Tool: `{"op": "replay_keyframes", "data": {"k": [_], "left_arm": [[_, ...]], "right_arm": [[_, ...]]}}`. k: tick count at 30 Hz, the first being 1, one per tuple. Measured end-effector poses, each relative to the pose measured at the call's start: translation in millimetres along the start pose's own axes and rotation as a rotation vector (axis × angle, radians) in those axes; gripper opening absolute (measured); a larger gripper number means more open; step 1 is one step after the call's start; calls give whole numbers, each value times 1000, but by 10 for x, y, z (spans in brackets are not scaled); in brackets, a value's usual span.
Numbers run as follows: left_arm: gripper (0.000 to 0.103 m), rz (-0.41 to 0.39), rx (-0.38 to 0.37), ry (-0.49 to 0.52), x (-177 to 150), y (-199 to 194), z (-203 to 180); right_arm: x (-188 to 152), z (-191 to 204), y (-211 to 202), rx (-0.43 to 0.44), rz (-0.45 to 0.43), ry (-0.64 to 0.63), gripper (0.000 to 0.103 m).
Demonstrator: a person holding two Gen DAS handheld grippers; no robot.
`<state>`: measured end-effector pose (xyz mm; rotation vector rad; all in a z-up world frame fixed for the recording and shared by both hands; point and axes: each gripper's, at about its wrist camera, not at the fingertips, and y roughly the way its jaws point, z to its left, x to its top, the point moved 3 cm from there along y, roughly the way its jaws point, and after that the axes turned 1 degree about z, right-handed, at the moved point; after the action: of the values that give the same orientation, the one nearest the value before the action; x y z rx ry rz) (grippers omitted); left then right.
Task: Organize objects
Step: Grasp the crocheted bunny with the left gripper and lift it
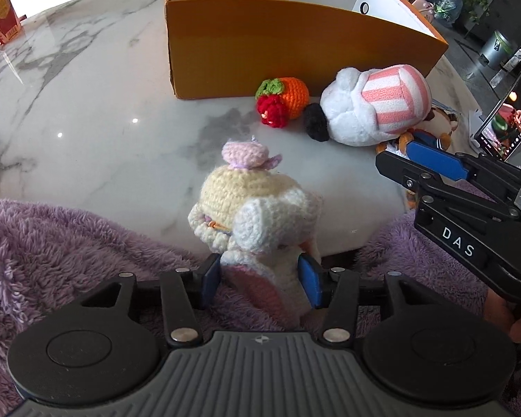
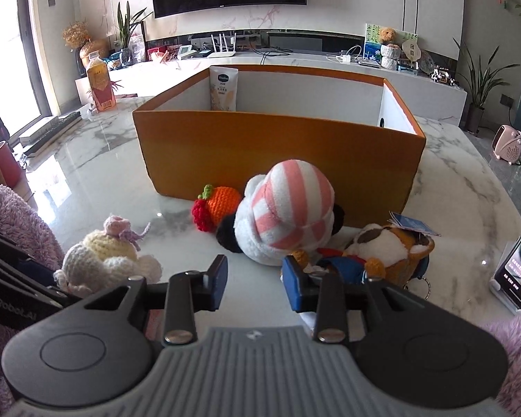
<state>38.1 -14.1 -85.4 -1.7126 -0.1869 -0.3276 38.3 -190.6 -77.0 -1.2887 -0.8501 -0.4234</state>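
Observation:
A cream and white crochet doll (image 1: 257,219) with a pink hat lies at the table's near edge. My left gripper (image 1: 260,279) is open, its blue pads on either side of the doll's lower body. The same doll (image 2: 104,257) shows at the left of the right wrist view. My right gripper (image 2: 255,281) stands open over bare marble, its right pad beside a tiger plush (image 2: 382,250) in blue clothes. Further back lie a panda plush (image 2: 281,222) in a pink striped hat and a crochet orange with a strawberry (image 2: 218,208). All lie before an orange box (image 2: 278,153).
The box is open at the top, with a pouch (image 2: 223,88) standing inside. A phone (image 2: 519,271) on a stand glows at the right. A drink bottle (image 2: 100,83) stands at the far left of the marble table (image 2: 97,173). Purple fluffy sleeves (image 1: 69,243) flank both grippers.

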Motion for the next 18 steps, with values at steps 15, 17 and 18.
{"op": "replay_keyframes", "data": {"k": [15, 17, 18], "left_arm": [[45, -61, -20, -29, -20, 152, -11], [44, -75, -22, -38, -22, 124, 15], [43, -79, -25, -46, -20, 110, 31]], "right_arm": [[-20, -29, -11, 1, -15, 25, 38], [-17, -26, -33, -4, -22, 25, 39], [-14, -28, -47, -9, -26, 26, 40]]}}
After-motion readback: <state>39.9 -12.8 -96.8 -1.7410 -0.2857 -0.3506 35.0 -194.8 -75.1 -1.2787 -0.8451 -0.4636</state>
